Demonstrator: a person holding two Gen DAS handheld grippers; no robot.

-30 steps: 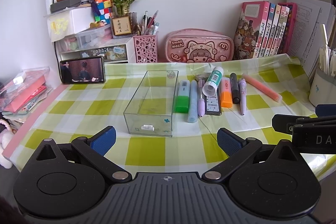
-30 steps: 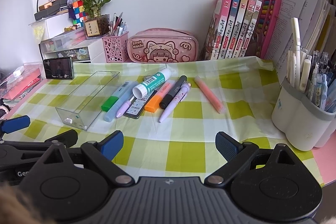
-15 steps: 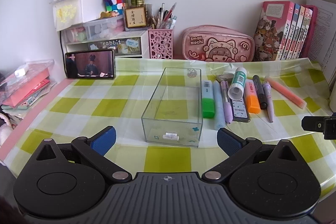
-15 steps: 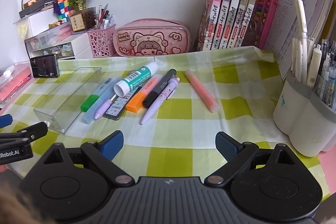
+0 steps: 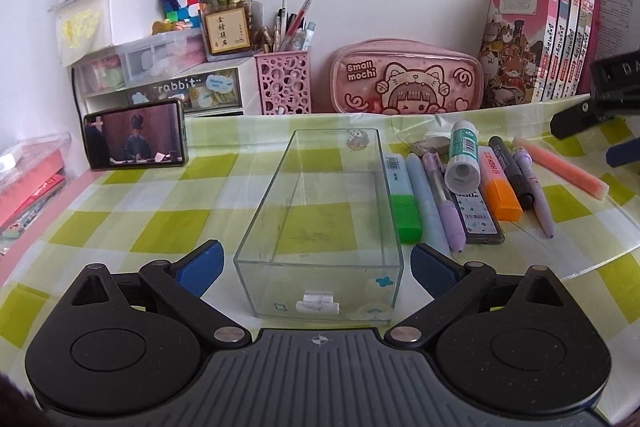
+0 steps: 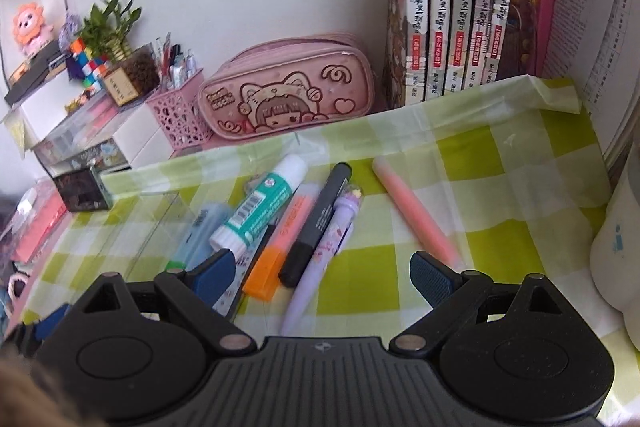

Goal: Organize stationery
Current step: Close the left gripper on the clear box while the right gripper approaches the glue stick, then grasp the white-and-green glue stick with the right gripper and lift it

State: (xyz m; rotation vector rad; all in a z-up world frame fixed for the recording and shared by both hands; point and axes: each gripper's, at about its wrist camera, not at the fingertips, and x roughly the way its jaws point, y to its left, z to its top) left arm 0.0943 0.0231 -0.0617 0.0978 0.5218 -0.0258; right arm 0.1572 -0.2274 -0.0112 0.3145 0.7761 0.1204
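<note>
A clear plastic box (image 5: 320, 223) stands empty on the checked cloth, its near end between my left gripper's (image 5: 316, 263) open fingers. To its right lie a green highlighter (image 5: 404, 203), a pale blue pen, a purple pen, a glue stick (image 5: 463, 157), an orange highlighter (image 5: 498, 189), a black marker, a lilac pen and a pink highlighter (image 5: 560, 167). My right gripper (image 6: 322, 269) is open and empty just above the orange highlighter (image 6: 276, 259), black marker (image 6: 318, 227) and lilac pen (image 6: 320, 259). The glue stick (image 6: 260, 207) and pink highlighter (image 6: 416, 215) lie beyond.
A pink pencil case (image 5: 406, 79), pink pen cup (image 5: 284, 83), drawers, a phone (image 5: 136, 139) and books (image 5: 544, 39) line the back wall. A white pen holder (image 6: 620, 251) stands at the right edge. Red folders lie at the far left.
My left gripper moved forward until the clear box's near end sits between its fingers. My right gripper moved forward and down over the row of pens.
</note>
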